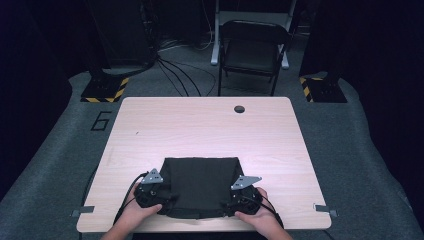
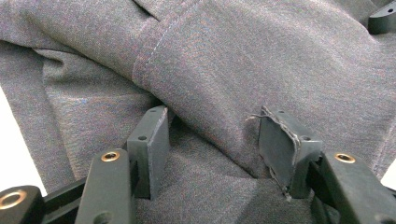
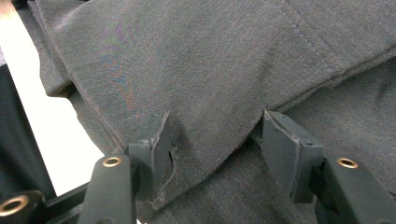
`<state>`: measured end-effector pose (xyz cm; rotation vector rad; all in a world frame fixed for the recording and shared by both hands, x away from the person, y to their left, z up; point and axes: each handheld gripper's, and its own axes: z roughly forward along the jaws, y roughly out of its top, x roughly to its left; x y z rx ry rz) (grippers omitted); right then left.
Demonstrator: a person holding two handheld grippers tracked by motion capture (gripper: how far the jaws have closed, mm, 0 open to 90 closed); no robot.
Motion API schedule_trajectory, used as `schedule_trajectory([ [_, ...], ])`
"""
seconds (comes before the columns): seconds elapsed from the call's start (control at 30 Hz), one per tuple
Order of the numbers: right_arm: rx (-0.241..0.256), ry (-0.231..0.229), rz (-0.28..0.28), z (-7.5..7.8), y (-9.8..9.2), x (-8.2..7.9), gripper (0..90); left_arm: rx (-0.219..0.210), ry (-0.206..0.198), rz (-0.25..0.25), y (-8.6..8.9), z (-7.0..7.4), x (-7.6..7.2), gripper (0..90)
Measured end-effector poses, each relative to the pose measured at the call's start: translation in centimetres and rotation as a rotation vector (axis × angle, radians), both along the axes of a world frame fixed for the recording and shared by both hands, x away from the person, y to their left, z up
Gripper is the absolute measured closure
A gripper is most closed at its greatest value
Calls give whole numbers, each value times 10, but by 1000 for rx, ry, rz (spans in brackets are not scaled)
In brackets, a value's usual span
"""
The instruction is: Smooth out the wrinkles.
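We note the dark folded garment (image 1: 200, 185) runs past every edge in both gripper views. Its near hem lies hidden under the left gripper (image 1: 150, 194) and right gripper (image 1: 243, 196); garment type indeterminable.

A dark grey garment (image 1: 200, 185) lies folded flat near the front edge of the worktop (image 1: 200, 125), forming a rough square slightly wider at the near side. Its fabric is a fine knit with stitched hems, and folded layers overlap along the near edge, one hemmed flap crossing another diagonally.
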<state>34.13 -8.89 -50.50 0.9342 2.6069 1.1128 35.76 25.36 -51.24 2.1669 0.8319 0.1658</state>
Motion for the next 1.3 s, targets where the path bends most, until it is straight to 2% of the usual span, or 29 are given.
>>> schedule_trajectory([
  [0.17, -2, 9, 1, 1, -1, 0, 424, -5, -4, 7, 0, 0, 0, 434],
  [0.53, 25, 24, -4, 4, -3, 1, 418, -9, 9, 11, 1, 4, 0, 414],
  [0.77, 60, 1, -12, 14, -8, -1, 414, -53, 19, 32, 6, 10, -1, 411],
  [0.8, 65, -4, -16, 16, -9, -1, 413, -62, 4, 37, 7, 12, -1, 411],
  [0.97, 97, -22, -39, 23, -14, -2, 413, -99, -2, 55, 11, 19, -4, 405],
  [1.03, 110, -32, -50, 26, -17, -2, 413, -118, -14, 76, 15, 23, -5, 404],
  [1.07, 120, -33, -57, 27, -18, -3, 412, -113, -15, 72, 18, 25, -5, 404],
  [1.17, 125, -47, -73, 30, -22, -2, 412, -124, -25, 103, 22, 27, -6, 404],
  [1.23, 127, -52, -80, 31, -24, -2, 412, -117, -27, 104, 25, 29, -5, 404],
  [1.3, 135, -62, -100, 33, -29, -2, 412, -105, -47, 128, 29, 32, -7, 404],
])
